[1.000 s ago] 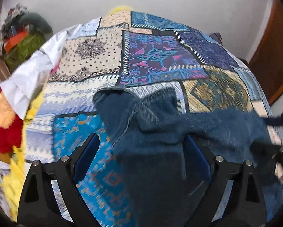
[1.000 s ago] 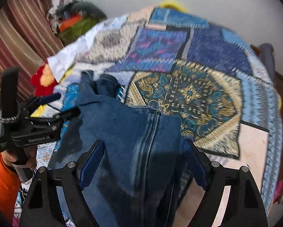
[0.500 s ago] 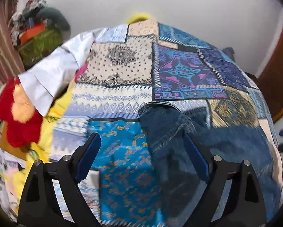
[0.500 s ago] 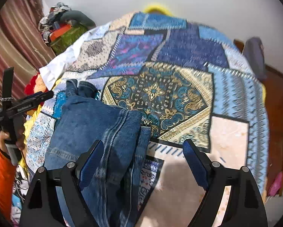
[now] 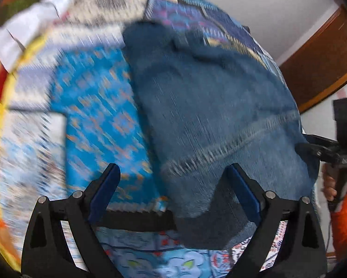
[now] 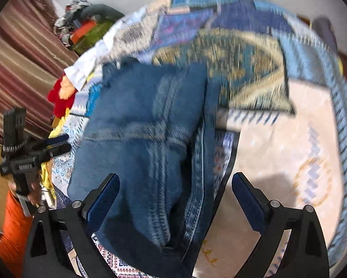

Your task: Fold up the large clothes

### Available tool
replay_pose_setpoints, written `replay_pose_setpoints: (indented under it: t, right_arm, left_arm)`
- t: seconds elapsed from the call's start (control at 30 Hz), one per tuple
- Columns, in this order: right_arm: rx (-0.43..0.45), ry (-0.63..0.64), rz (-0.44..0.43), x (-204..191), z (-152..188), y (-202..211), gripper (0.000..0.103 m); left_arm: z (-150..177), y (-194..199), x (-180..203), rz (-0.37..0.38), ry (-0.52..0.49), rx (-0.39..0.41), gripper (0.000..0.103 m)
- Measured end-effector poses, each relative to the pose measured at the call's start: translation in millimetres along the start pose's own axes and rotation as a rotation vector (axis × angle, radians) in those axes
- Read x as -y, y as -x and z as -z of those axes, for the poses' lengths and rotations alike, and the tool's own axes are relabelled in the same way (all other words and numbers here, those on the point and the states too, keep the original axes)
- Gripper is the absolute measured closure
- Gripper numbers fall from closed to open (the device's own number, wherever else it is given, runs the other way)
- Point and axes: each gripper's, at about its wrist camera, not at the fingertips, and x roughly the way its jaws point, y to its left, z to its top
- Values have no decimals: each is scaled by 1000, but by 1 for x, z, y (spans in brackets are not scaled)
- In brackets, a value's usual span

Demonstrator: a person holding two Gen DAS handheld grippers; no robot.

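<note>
Both claws spread wide and empty, the left gripper and right gripper hover over blue jeans lying folded lengthwise on the patchwork bedspread; crosswise folds apparently remain. Beyond, a clothes heap waits.

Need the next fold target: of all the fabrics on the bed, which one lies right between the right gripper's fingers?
The blue jeans, plain denim with seams, unlike the white cloth and red fabric farther left.
</note>
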Motion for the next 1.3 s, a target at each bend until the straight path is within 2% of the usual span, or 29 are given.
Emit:
replay_pose_setpoints:
  t: [0.07,0.2,0.23,0.33,0.43,0.5,0.53,0.6,0.63,0.7,0.8,0.93,1.07,1.3]
  right_arm:
    - [-35,-44,-55,7,-2,-12,6]
    - [-74,-102,-155,16,-9,-31,6]
    - [-86,-108,-183,17,-13,-37,7]
    - [-87,-111,-196,15,-16,-47,6]
    - [-91,-102,-208,9,-21,-55,8]
    - [-95,-111,-239,5,-25,-59,19]
    - [-96,-126,-248,5,-27,-61,22]
    - [-92,-153,-259,2,-28,-59,38]
    - [-91,-149,-262,-1,-28,-57,41]
    - [-84,-136,-262,-6,-28,-51,53]
    - [-71,-113,-259,-19,-27,-40,58]
    - [-38,-72,-253,-46,-28,-20,60]
    - [15,-28,-263,-79,-34,8,60]
    - [113,62,-288,-151,-45,47,60]
  left_arm:
    - [0,-7,-2,16,31,13,7]
    - [-10,-27,-14,197,149,-10,5]
    - [-13,-34,-14,220,163,-22,5]
    - [-22,-53,-13,245,181,-38,0]
    - [-29,-71,-14,320,226,-70,0]
    - [-32,-79,-14,343,263,-80,0]
    - [-33,-80,-13,330,270,-80,1]
    - [-37,-76,-8,303,251,-63,9]
    - [-37,-71,-5,288,234,-50,11]
    - [-34,-59,0,268,209,-28,22]
    - [-35,-35,7,253,179,3,30]
    - [-34,7,28,173,80,75,33]
    - [-35,54,38,146,37,151,34]
    - [-29,147,3,132,25,272,34]
